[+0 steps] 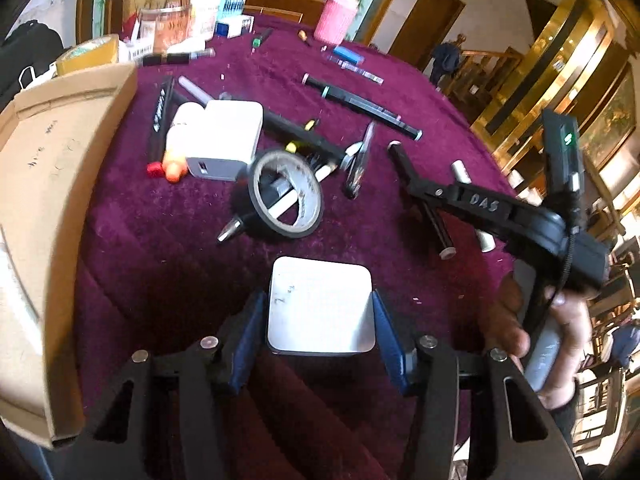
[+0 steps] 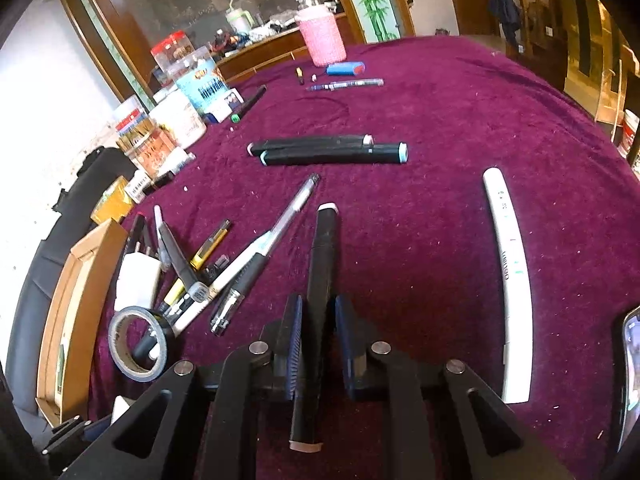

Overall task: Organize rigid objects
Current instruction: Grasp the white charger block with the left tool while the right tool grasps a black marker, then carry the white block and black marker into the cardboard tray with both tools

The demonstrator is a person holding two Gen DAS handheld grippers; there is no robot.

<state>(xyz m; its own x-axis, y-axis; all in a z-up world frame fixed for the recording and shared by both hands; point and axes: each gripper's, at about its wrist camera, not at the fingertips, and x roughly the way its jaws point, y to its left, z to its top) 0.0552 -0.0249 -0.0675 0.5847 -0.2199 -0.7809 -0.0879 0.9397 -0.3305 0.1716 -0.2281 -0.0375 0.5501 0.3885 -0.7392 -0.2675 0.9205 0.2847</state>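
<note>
Left wrist alone shows left gripper [image 1: 320,312] clamping white charger [image 1: 320,304] (right gripper [image 2: 316,336] grasps black marker [image 2: 318,300]).

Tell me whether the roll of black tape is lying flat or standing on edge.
Tilted, not flat: the black tape roll leans on the pens running under and through it.

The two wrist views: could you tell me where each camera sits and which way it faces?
Left wrist: on the left gripper, tilted down at the maroon table; fingers clamp a white block; the right gripper and a hand show.
Right wrist: on the right gripper, tilted down, holding a black marker.
Shared: tape roll, cardboard box.
</note>
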